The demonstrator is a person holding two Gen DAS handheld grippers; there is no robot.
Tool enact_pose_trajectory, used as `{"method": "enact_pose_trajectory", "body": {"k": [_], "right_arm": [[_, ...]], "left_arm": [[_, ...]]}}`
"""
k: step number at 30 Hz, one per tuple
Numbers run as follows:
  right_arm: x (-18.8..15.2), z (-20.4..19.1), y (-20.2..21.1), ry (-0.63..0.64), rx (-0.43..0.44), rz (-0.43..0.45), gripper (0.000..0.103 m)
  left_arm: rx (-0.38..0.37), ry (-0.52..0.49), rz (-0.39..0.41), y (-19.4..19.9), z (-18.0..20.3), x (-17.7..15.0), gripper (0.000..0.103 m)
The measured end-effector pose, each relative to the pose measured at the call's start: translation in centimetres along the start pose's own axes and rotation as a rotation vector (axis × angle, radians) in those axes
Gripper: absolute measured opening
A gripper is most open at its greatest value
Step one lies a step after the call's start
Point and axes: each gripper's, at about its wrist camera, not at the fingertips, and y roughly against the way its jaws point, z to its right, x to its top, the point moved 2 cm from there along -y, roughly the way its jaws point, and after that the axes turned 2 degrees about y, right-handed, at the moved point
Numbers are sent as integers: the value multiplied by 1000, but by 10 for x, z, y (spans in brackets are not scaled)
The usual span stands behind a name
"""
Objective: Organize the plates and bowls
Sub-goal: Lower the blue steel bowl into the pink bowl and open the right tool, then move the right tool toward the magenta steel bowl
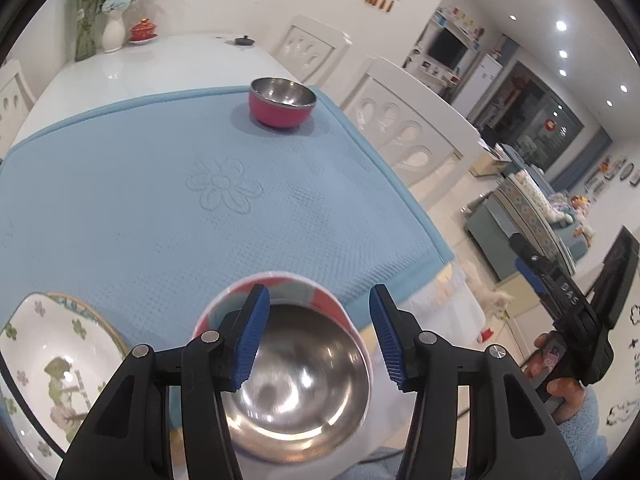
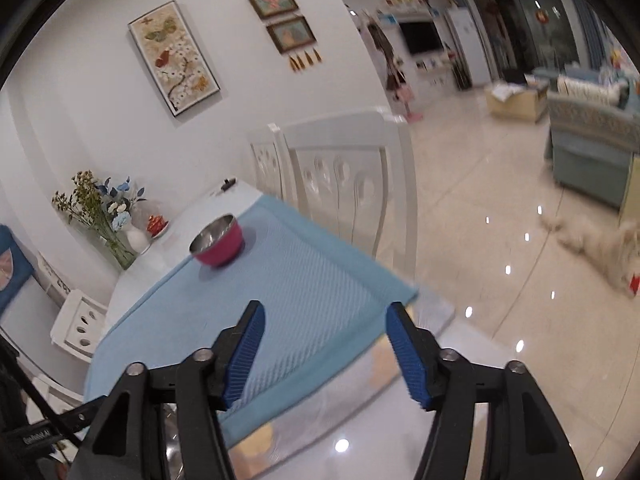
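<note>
The blue mat (image 1: 140, 184) covers the table's near end; a floral plate (image 1: 52, 364) sits at its near-left corner and a pink bowl (image 1: 282, 102) near the far edge. The left gripper (image 1: 318, 338) pinches the rim of a steel bowl (image 1: 296, 376) by one wall, so it could tip or slip; the right gripper (image 2: 324, 354) hangs wide and empty.

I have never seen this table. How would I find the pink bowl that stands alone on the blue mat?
Start at the blue mat covering the near part of the white table. Go to its far corner, beside the white chairs. The pink bowl stands there alone, upright, shiny steel inside; the other steel bowl is at the left gripper, and the flowered dish is white.
</note>
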Motion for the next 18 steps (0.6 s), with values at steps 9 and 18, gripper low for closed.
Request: {"method": "enact_pose_trajectory", "body": {"k": [9, 18], "right_arm": [[55, -27, -51, 189, 104, 54, 68], [114, -72, -117, 329, 375, -2, 68]], "left_arm": [[57, 71, 6, -33, -2, 44, 50], [106, 115, 32, -64, 0, 91, 50]]}}
